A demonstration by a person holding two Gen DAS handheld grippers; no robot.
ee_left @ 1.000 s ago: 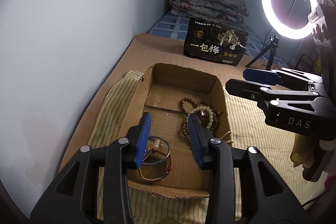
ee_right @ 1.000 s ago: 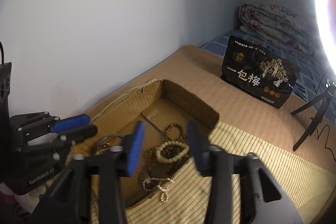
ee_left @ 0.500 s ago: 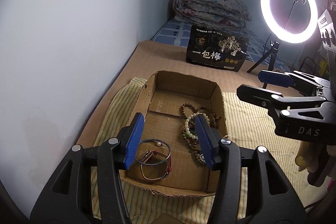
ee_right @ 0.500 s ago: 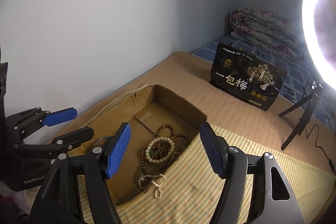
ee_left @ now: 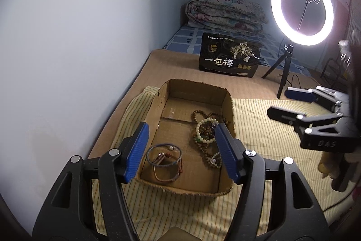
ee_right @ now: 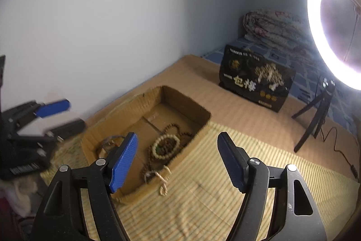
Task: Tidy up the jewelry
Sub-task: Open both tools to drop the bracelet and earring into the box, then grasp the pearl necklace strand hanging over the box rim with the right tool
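Note:
An open cardboard box (ee_left: 227, 110) lies on a striped cloth. Inside it, a pale bead bracelet (ee_left: 204, 128) rests on brown bead strands (ee_left: 197, 115) at the right. Blue and reddish cord bracelets (ee_left: 164, 159) lie at the near left. In the right wrist view a pearl strand (ee_right: 163, 182) hangs over the box's near wall (ee_right: 194, 139). My left gripper (ee_left: 182, 125) hovers above the box's near end, jaws opening, nothing between them. My right gripper (ee_right: 177, 134) hangs beside the box's right wall, jaws also opening and empty. Each gripper shows in the other's view: right gripper (ee_left: 278, 102), left gripper (ee_right: 75, 113).
The yellow striped cloth (ee_left: 259, 128) covers a tan mattress beside a pale wall on the left. A black printed package (ee_left: 230, 58) stands behind the box. A lit ring light (ee_left: 302, 11) on a tripod stands at the right, its cable trailing. A folded quilt (ee_left: 225, 14) lies far back.
Both grippers have drawn back and upward from the box, and their jaws have spread wider. The jewelry stays in the box.

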